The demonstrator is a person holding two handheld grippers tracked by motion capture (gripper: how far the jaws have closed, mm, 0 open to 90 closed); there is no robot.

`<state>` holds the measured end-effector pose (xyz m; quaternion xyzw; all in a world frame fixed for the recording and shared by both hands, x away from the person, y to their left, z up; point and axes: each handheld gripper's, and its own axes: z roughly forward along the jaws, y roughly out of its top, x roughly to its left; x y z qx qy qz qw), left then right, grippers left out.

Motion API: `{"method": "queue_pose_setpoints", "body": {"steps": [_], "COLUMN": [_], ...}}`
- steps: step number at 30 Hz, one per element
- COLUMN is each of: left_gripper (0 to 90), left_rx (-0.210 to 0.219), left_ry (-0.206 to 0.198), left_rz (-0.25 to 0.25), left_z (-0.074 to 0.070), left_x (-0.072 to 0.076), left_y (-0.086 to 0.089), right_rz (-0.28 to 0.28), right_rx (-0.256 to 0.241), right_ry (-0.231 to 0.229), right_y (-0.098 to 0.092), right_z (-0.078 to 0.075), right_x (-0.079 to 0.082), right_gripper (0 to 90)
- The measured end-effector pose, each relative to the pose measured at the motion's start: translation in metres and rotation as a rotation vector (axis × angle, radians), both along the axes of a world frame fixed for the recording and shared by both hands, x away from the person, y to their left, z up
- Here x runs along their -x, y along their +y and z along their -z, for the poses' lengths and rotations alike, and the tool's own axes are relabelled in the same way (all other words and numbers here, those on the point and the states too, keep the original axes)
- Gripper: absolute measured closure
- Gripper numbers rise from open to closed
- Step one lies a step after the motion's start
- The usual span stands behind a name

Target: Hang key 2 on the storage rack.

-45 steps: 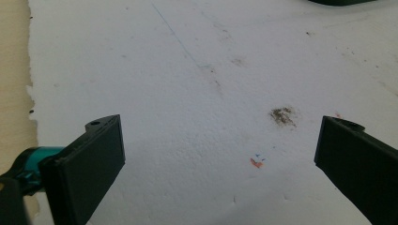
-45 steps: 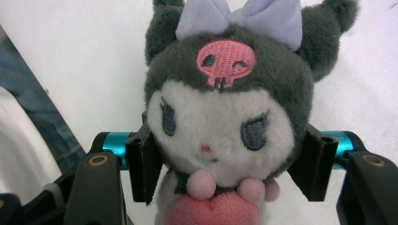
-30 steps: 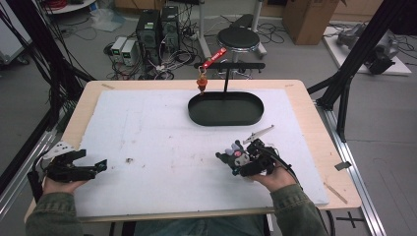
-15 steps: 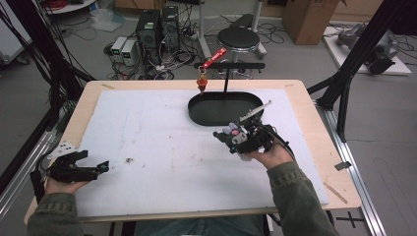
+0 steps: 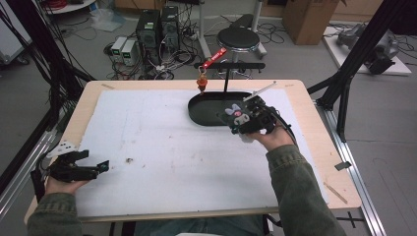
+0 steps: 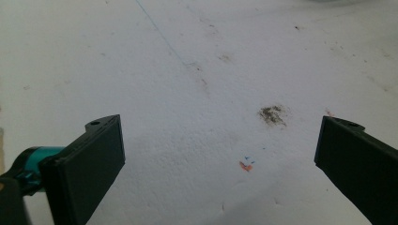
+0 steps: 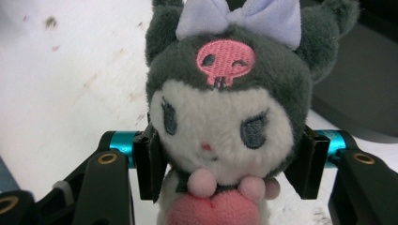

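Right gripper (image 7: 227, 161): clamped on the plush doll (image 7: 225, 117) at its cheeks, black tray (image 5: 209, 110) just ahead.
Left gripper (image 6: 220, 154): jaws wide apart, nothing between, worktop (image 6: 187, 70) beneath.
Handling: likely light, soft, squashy; head grip seems secure.

Plush toy (image 7: 227, 117): grey hood, white face, pink skull mark, lilac bow; tray (image 5: 209, 109) black; desk (image 5: 147, 142) white, brown-speckled.
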<state>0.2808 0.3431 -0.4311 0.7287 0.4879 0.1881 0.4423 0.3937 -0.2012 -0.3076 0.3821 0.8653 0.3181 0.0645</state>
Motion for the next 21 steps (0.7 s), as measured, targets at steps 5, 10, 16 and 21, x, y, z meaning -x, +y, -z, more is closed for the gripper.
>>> {"method": "queue_pose_setpoints", "body": {"steps": [5, 10, 16, 21], "left_gripper": [2.4, 2.4, 2.4, 2.4], "left_rx": [-0.002, 0.013, -0.010, -0.013], "left_ry": [-0.002, -0.004, 0.000, 0.002], "left_rz": [0.000, 0.004, 0.007, 0.006], "left_z": [0.000, 0.000, 0.000, 0.001], "left_x": [0.000, 0.000, 0.001, 0.000], "left_y": [0.000, 0.000, -0.003, -0.003], "right_rz": [0.053, 0.068, 0.098, 0.111], "right_rx": [-0.011, -0.029, -0.062, -0.055], "right_ry": [0.000, -0.001, 0.020, 0.029], "right_y": [-0.007, -0.012, -0.013, -0.007], "right_z": [-0.011, -0.021, -0.029, -0.035], "right_x": [-0.010, -0.018, -0.032, -0.046], "right_gripper": [41.0, 41.1, 40.8, 40.8]}}
